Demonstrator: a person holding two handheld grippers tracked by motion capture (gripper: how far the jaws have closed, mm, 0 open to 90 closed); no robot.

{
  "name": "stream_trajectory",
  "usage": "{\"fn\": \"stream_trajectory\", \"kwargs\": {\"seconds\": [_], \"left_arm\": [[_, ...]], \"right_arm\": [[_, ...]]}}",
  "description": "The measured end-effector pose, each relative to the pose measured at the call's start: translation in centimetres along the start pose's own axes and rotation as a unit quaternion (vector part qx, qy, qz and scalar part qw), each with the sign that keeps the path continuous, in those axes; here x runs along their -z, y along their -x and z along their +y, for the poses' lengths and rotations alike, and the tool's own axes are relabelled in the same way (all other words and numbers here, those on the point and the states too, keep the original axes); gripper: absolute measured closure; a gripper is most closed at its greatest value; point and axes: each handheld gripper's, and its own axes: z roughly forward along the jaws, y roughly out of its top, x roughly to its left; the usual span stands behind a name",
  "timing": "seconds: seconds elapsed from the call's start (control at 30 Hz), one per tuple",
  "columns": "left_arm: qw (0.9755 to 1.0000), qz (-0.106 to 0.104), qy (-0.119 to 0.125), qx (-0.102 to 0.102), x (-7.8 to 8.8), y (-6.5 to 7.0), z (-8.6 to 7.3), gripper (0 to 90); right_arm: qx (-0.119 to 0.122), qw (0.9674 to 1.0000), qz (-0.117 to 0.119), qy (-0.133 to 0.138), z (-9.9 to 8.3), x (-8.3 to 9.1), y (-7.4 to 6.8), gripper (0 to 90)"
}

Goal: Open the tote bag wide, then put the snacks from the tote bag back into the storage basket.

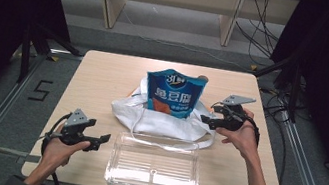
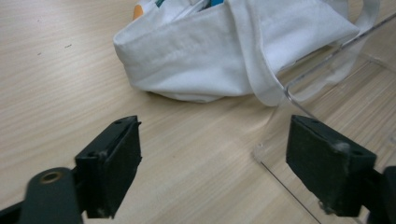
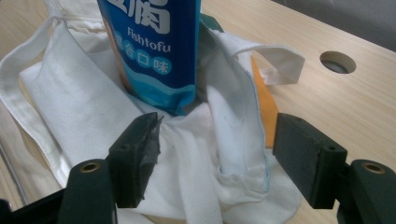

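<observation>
Dim room beyond, with pale shelving legs and loose cables on a grey floor. Light wooden table (image 1: pixel 99 76) in the middle, a round hole (image 3: pixel 337 61) near its far edge in the right gripper view.

White cloth bag (image 1: pixel 158 119) slumped at the table's centre, its mouth open upward, 1 long strap (image 1: pixel 163 145) trailing toward the near side and draped over the rim of the box. Seen again as a crumpled heap (image 2: pixel 224 51) in the left gripper view, and as folds (image 3: pixel 84 102) under the pouch in the right gripper view.

Clear plastic box (image 1: pixel 154 167) at the near edge, just in front of the bag, open-topped and lying flat; its transparent rim (image 2: pixel 327 58) close to the left gripper's far jaw.

Blue snack pouch (image 1: pixel 174 94) standing upright in the bag, printed "Fishtofu" (image 3: pixel 149 46). Orange packet (image 3: pixel 261 102) tucked inside the bag beside it, mostly hidden.

Right gripper (image 1: pixel 209 120) held at the bag's right side, jaws spread wide, cloth between them but not pinched (image 3: pixel 215 154).

Left gripper (image 1: pixel 102 142) hovering over bare table left of the box, jaws parted, nothing between them (image 2: pixel 212 163).
</observation>
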Motion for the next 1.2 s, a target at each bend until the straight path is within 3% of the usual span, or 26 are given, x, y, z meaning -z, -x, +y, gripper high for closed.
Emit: {"fn": "stream_trajectory", "kwargs": {"seconds": [0.07,0.2,0.23,0.3,0.37,0.4,0.5,0.57,0.6,0.63,0.67,0.73,0.83,0.93,1.2], "left_arm": [[1.0000,0.004,0.000,0.007,0.1,0.4,-0.4,16.2],[0.9995,0.013,-0.014,-0.024,0.2,0.9,-1.0,16.8],[0.9995,0.009,-0.017,-0.025,0.2,0.9,-1.1,17.0],[0.9995,0.010,-0.017,-0.024,0.2,0.8,-1.1,17.3],[0.9998,0.010,-0.012,-0.009,0.2,0.8,-1.2,17.5],[0.9997,0.011,-0.013,-0.017,0.3,0.7,-1.2,17.5],[0.9998,0.011,-0.015,-0.009,0.3,0.9,-1.5,17.7],[0.9993,0.010,-0.023,-0.027,0.3,0.9,-1.5,17.7],[0.9996,0.010,-0.017,-0.022,0.1,1.0,-1.6,17.7],[0.9997,0.012,-0.015,-0.016,0.1,1.1,-1.6,17.7],[0.9995,0.015,-0.013,-0.026,0.2,0.9,-1.6,17.7],[0.9997,0.015,-0.012,-0.017,0.2,0.9,-1.7,17.7],[0.9995,0.017,-0.015,-0.024,0.3,0.6,-1.9,17.6],[0.9994,0.016,-0.019,-0.022,0.4,0.5,-1.9,17.6],[0.9997,0.020,-0.010,-0.006,0.3,0.3,-2.0,17.7]], "right_arm": [[0.001,1.0000,0.000,0.002,0.0,0.1,0.0,30.4],[-0.003,1.0000,-0.005,0.000,0.2,0.2,-0.2,29.0],[0.008,1.0000,-0.003,0.003,0.4,0.2,-0.3,28.6],[0.010,0.9999,-0.001,-0.001,0.6,0.5,-0.4,28.3],[0.015,0.9998,-0.009,0.006,0.9,0.8,-0.6,28.0],[0.015,0.9998,-0.009,0.006,0.9,0.8,-0.6,28.0],[0.018,0.9997,-0.010,0.009,1.4,1.4,-0.9,27.6],[0.026,0.9995,-0.012,0.011,1.7,1.7,-1.0,27.6],[0.025,0.9995,-0.013,0.011,2.0,1.9,-1.1,27.6],[0.032,0.9992,-0.015,0.016,2.5,2.3,-1.1,27.2],[0.038,0.9990,-0.015,0.016,2.9,2.6,-1.1,27.1],[0.043,0.9987,-0.017,0.021,3.6,2.9,-1.2,26.9],[0.056,0.9982,-0.003,0.023,4.9,3.3,-1.4,26.7],[0.065,0.9976,-0.007,0.022,5.8,3.5,-1.6,26.7],[0.112,0.9936,0.013,0.006,10.7,4.2,-2.9,27.7]]}}
